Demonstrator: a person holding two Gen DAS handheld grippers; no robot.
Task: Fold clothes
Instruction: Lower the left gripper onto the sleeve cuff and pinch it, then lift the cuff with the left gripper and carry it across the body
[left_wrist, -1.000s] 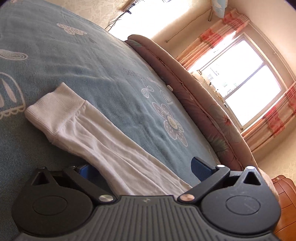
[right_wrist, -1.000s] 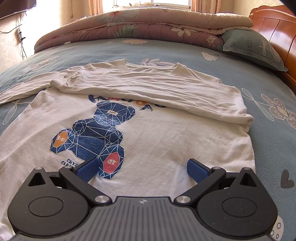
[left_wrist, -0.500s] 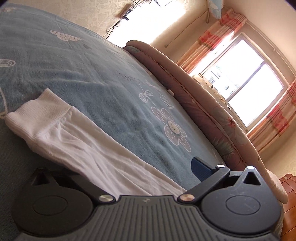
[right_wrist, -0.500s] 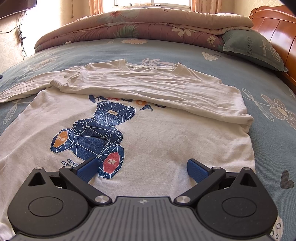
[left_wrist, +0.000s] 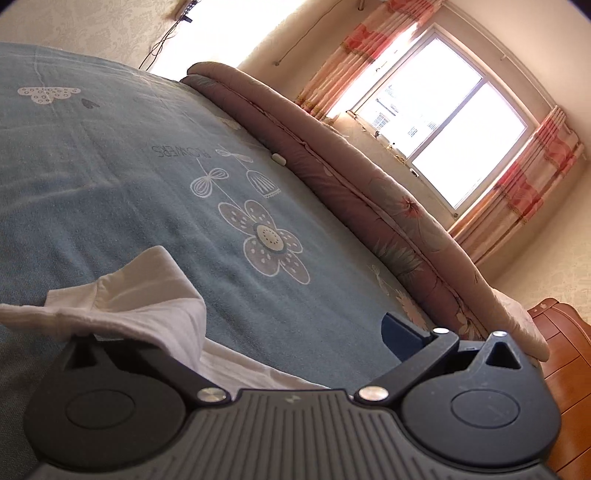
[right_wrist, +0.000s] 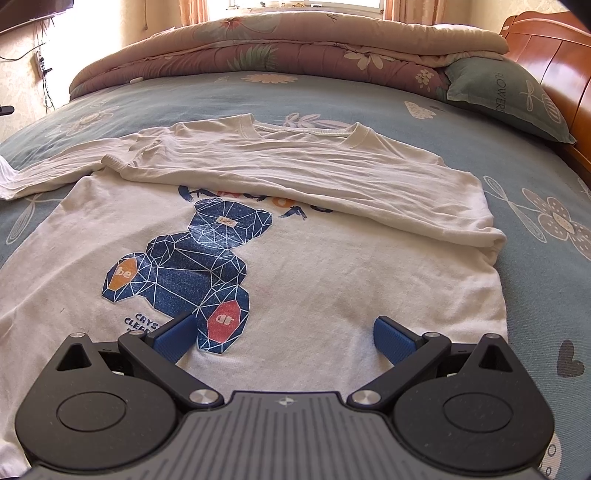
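**White long-sleeved shirt laid flat on a bed, one sleeve folded across the chest, the other draped over the left gripper.**

The shirt (right_wrist: 332, 266) lies face up at the middle of the blue flowered bedspread (right_wrist: 461, 125), its collar toward the rolled quilt (right_wrist: 295, 44) at the far edge and a geometric bear print (right_wrist: 192, 266) on its front. One sleeve is folded across the chest, its cuff near the shirt's left shoulder. The right gripper (right_wrist: 284, 332) hovers low over the hem, jaws set wide apart and empty. In the left wrist view, the other sleeve (left_wrist: 147, 314) is bunched, and its ribbed cuff covers one finger of the left gripper (left_wrist: 295, 332); the other blue finger (left_wrist: 400, 334) stands well clear, so the jaws are apart. A pillow (right_wrist: 517, 99) rests at the far right corner beside the wooden headboard (right_wrist: 554, 48).
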